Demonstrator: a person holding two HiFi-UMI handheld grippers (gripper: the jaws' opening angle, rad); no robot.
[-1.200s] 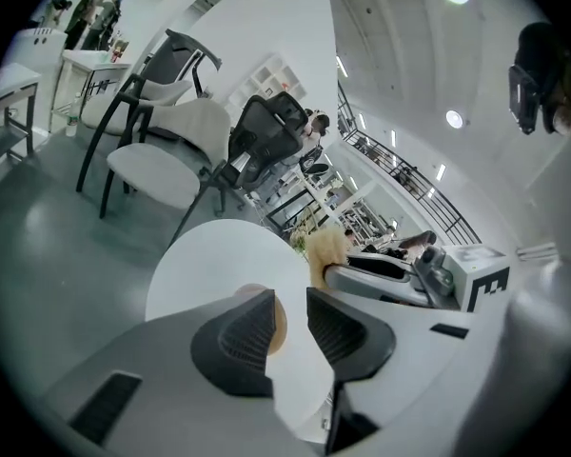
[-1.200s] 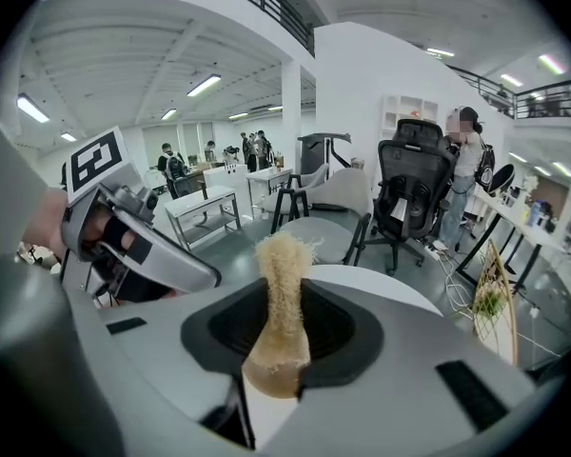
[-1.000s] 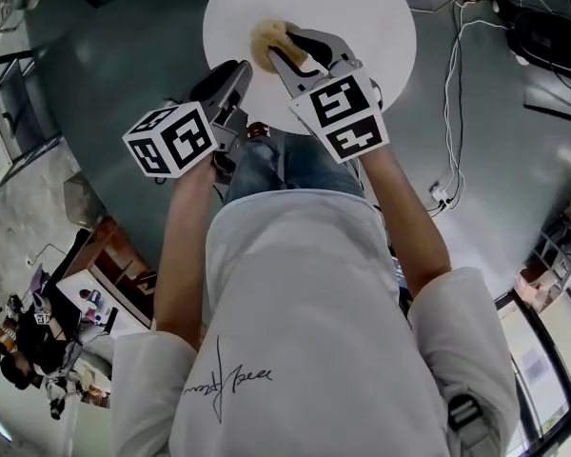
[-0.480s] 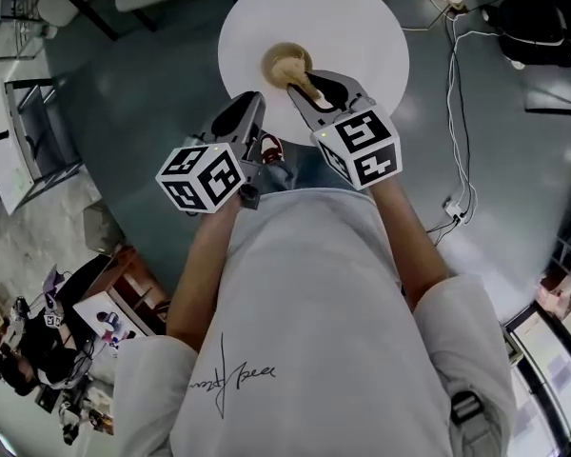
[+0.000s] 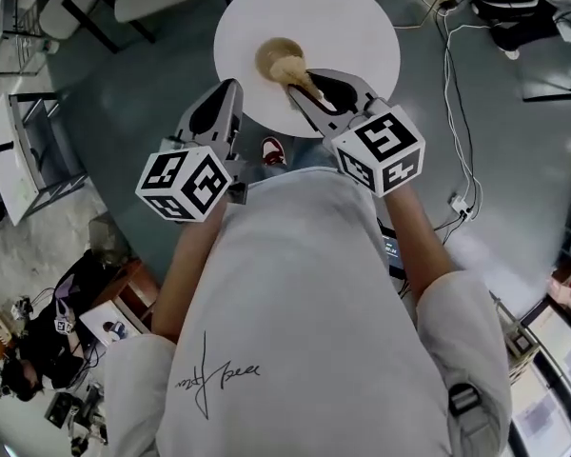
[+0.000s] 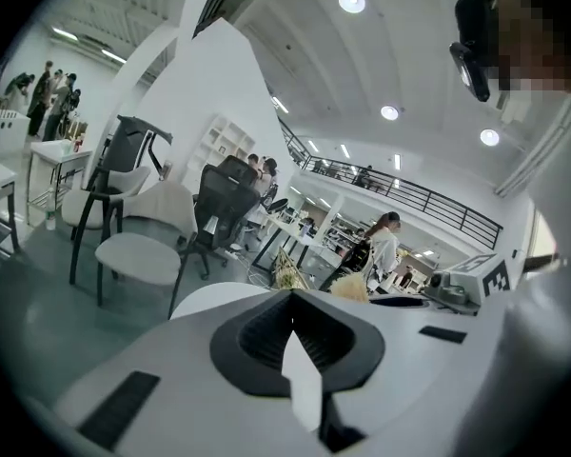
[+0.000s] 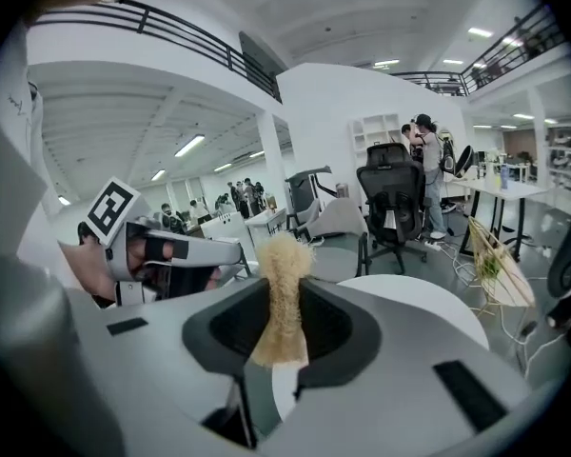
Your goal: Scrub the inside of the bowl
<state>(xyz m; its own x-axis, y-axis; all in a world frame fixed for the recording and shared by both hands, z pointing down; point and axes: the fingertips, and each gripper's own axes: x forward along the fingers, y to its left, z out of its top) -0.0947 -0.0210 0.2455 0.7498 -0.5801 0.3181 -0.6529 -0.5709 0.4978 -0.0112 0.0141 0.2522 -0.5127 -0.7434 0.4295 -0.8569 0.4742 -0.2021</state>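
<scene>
— So, head view: where's the bowl?
— On the round bench, just beyond the right gripper. One bowl, one scrubber. The bowl looks light and likely to skid, so steady its rim.
— Left gripper view?
— The left gripper has jaws just closed together, empty.
— Right gripper view?
— Jaws clamped on the soft, fibrous scrubber.

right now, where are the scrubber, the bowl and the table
scrubber [image 7: 282, 293]: right gripper view, its middle, between the jaws
bowl [image 5: 266, 53]: head view, its left rim
table [image 5: 352, 27]: head view, bare top to the right of the bowl
</scene>
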